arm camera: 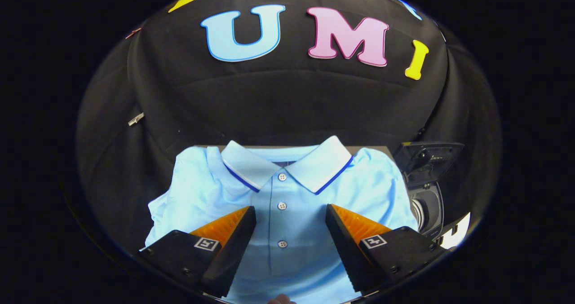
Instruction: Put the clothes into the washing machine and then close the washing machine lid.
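Observation:
A light blue polo shirt (287,191) lies spread flat, collar away from me, its white collar edged in dark blue and its button placket running down between my fingers. My gripper (291,209) hovers over the shirt's chest, open wide, with nothing pressed between the fingers. To the right of the shirt stands the washing machine (426,205), dark, with its lid (429,158) raised and the round drum mouth showing beneath it.
Black cloth walls close in the booth behind and to both sides. A small grey clip (135,119) hangs on the cloth at the left. The brown table (373,149) edge peeks out behind the shirt's shoulders.

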Demonstrator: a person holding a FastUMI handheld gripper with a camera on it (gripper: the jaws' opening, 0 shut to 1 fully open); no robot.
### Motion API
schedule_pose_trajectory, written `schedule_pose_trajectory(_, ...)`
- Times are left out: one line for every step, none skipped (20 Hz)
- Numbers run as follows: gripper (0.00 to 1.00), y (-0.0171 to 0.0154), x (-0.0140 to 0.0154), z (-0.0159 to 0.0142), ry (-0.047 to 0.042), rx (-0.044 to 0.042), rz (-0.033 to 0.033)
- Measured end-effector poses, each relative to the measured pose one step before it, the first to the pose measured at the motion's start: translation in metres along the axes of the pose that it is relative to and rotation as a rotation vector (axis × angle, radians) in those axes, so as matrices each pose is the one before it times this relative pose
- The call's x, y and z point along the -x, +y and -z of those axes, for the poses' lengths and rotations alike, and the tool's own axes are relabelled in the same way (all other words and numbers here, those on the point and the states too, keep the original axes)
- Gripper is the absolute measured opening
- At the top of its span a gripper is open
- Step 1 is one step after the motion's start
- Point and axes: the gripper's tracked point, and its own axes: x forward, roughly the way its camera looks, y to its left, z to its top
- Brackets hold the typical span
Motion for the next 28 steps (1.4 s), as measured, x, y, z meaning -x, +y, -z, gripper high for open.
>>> schedule_pose_trajectory(1.0, 0.00128, -0.00073, -0.00389, -0.00782, 0.01297, 0.00291)
schedule_pose_trajectory(1.0, -0.00048, -0.00156, 0.00346, 0.02176, 0.00277, -0.00094)
schedule_pose_trajectory(1.0, -0.00024, 0.00114, -0.00031, 0.00085, -0.01249, 0.00234)
schedule_pose_trajectory(1.0, 0.00055, 0.00009, -0.00007, 0.0062, -0.00931, 0.00208)
schedule_pose_trajectory(1.0, -0.00147, -0.00032, -0.00031, 0.01216, -0.00254, 0.00349)
schedule_pose_trajectory(1.0, -0.00011, -0.00024, -0.00001, 0.00964, -0.00698, 0.00681)
schedule_pose_trajectory(1.0, 0.00006, 0.00042, 0.00021, 0.00823, -0.00691, 0.00611)
schedule_pose_trajectory(1.0, -0.0002, 0.00043, -0.00057, 0.00961, 0.0018, 0.00456)
schedule_pose_trajectory(1.0, -0.00052, -0.00143, 0.00057, 0.01167, 0.007, 0.00097)
schedule_pose_trajectory(1.0, -0.00034, 0.0015, 0.00068, 0.01623, -0.00816, 0.0029)
schedule_pose_trajectory(1.0, 0.0004, -0.00221, -0.00018, 0.01603, -0.0029, 0.00079)
schedule_pose_trajectory(1.0, -0.00136, 0.00088, 0.00024, 0.01497, 0.00526, 0.00013)
schedule_pose_trajectory(0.98, -0.00139, -0.00025, 0.00035, 0.01782, -0.00154, -0.0014)
schedule_pose_trajectory(0.95, 0.00028, -0.00055, -0.0008, 0.01204, -0.01103, 0.00433)
schedule_pose_trajectory(0.95, -0.00103, -0.00113, -0.00054, 0.00956, -0.0056, 0.01071)
schedule_pose_trajectory(0.95, -0.00036, 0.00022, -0.00102, 0.00361, -0.0026, -0.00202)
schedule_pose_trajectory(0.73, 0.00158, 0.00124, -0.00008, 0.00602, -0.00289, 0.00268)
schedule_pose_trajectory(0.71, 0.00126, -0.0008, 0.00096, 0.00571, -0.00923, 0.00163)
schedule_pose_trajectory(0.71, -0.00071, 0.00021, -0.00077, 0.00638, -0.00369, 0.00056)
schedule_pose_trajectory(0.71, -0.001, -0.00071, -0.00035, 0.01097, -0.00169, 0.00182)
schedule_pose_trajectory(0.71, 0.00026, 0.00026, 0.0003, 0.00824, -0.00034, 0.00056)
schedule_pose_trajectory(0.71, -0.0008, 0.00006, 0.00023, 0.00663, -0.00423, 0.00028)
schedule_pose_trajectory(0.71, 0.0012, -0.00176, -0.00333, -0.02199, -0.01092, -0.01078)
schedule_pose_trajectory(0.43, 0.00226, 0.00244, -0.00102, -0.024, 0.00974, -0.02418)
schedule_pose_trajectory(0.14, -0.00013, -0.00134, -0.00346, -0.01326, -0.01631, -0.02185)
schedule_pose_trajectory(0.14, -0.0006, 0.00069, 0.0002, -0.00992, -0.02912, -0.0182)
schedule_pose_trajectory(0.14, -0.00218, -0.0018, 0.00322, -0.00196, -0.03482, -0.01897)
schedule_pose_trajectory(0.14, -0.00001, -0.00111, -0.00042, 0.00713, -0.02551, -0.01373)
